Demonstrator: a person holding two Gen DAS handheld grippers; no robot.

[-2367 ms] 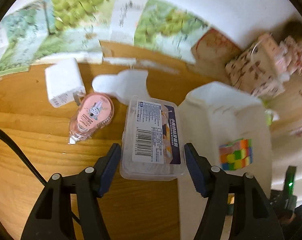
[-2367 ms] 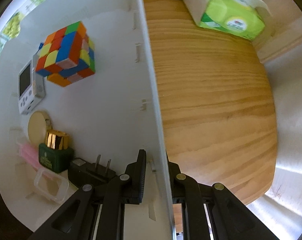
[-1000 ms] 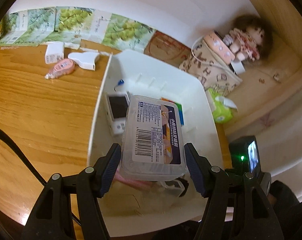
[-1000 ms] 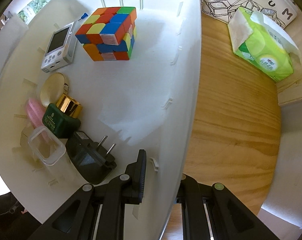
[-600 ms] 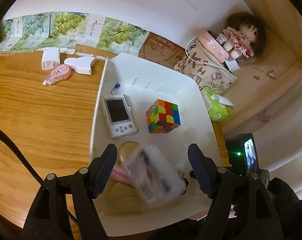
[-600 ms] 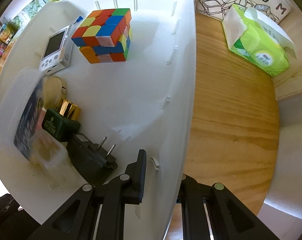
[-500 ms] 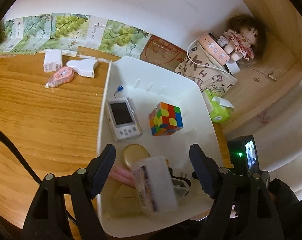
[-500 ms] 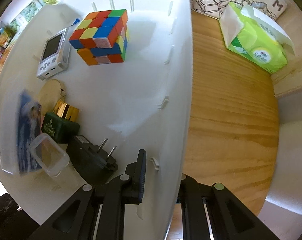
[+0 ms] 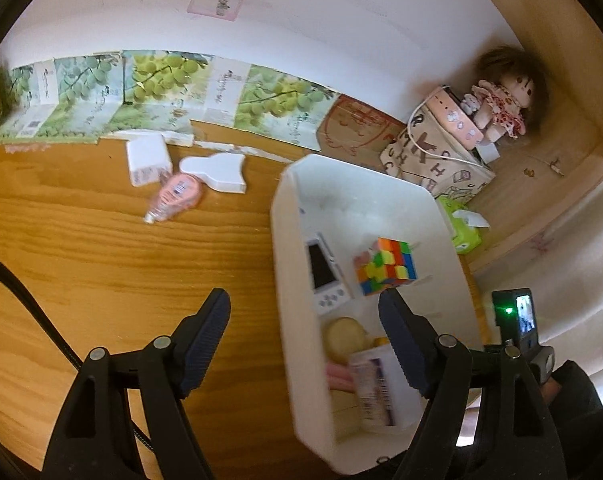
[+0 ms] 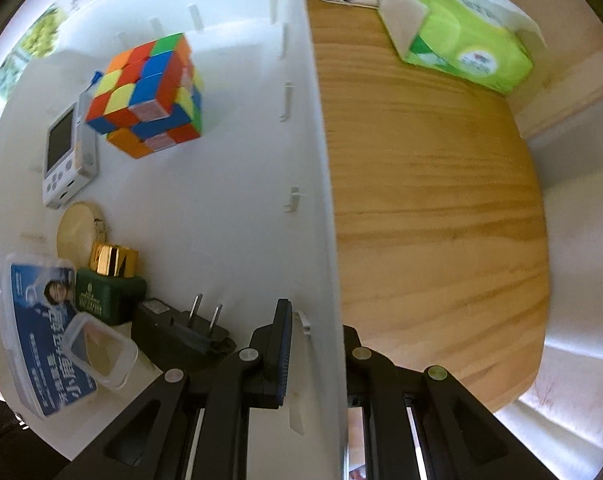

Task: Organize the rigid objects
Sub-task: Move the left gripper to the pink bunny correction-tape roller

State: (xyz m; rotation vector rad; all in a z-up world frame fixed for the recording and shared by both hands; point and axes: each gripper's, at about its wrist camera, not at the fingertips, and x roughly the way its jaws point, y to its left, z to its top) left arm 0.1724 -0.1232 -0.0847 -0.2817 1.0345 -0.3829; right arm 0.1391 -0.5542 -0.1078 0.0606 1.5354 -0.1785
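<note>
A white plastic bin [image 9: 293, 320] stands on the wooden table. Inside lie a colour cube [image 9: 385, 272], a white handheld device [image 9: 325, 276], a round cream compact [image 9: 343, 336] and the clear floss box [image 9: 373, 392] with a blue label [image 10: 41, 332]. My left gripper [image 9: 305, 332] is open and empty above the bin's left wall. My right gripper [image 10: 317, 344] is shut on the bin's right wall [image 10: 321, 200]. A pink tape dispenser [image 9: 177, 196], a white charger [image 9: 147, 162] and a white flat piece [image 9: 217, 168] lie on the table.
The bin also holds a green bottle with a gold cap [image 10: 109, 280], a black plug adapter [image 10: 181, 332] and a small clear lid [image 10: 97, 352]. A green tissue pack [image 10: 461, 36], a patterned bag [image 9: 433, 160] and a doll [image 9: 505, 96] sit near the wooden side wall.
My left gripper opened and dropped the floss box into the bin, where it came to rest near the front. The left gripper then shifted left, over the bin's left wall. The right gripper kept its hold.
</note>
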